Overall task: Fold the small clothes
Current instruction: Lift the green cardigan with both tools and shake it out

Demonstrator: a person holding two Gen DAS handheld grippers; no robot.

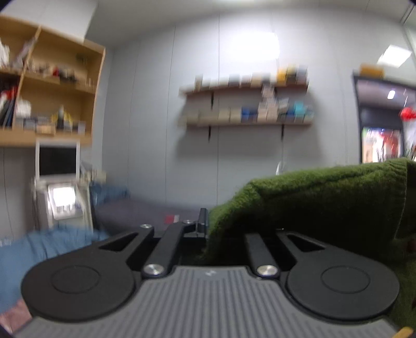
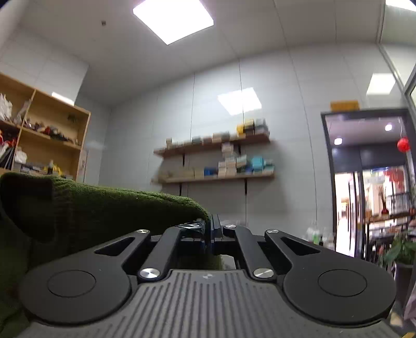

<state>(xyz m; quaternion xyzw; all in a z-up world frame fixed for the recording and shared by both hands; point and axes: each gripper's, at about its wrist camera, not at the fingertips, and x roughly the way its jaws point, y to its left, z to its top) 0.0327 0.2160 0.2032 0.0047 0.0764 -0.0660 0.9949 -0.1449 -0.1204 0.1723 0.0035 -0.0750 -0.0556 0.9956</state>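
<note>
A: Left wrist view first. What's that claw doing?

B: The left gripper [image 1: 208, 226] is clenched on the green knit sweater [image 1: 312, 202]. One finger [image 1: 202, 221] shows, the other is buried under the wool. The garment drapes off to the right, up in the air, with the wall shelves [image 1: 247, 104] and the wooden bookcase [image 1: 46, 85] behind it. Blue cloth [image 1: 39, 249] lies lower left, blurred.

A: And the right wrist view?

B: The right gripper [image 2: 211, 228] is also clamped on the sweater [image 2: 104, 208], jaws pressed nearly together on a thin edge of knit. Here the fabric runs off to the left, so it spans between the two claws. The camera points up at the ceiling light [image 2: 173, 18] and the doorway [image 2: 369, 182].

A: So which step is this?

B: I'd judge it the lift-and-spread stage: held by two points at the top, hanging, not yet folded. No work surface shows clearly, so I can't say where it will go.

A: Next move?

B: Probably lower it flat with both grips kept firm and level, so the knit lands smooth before any fold
</note>
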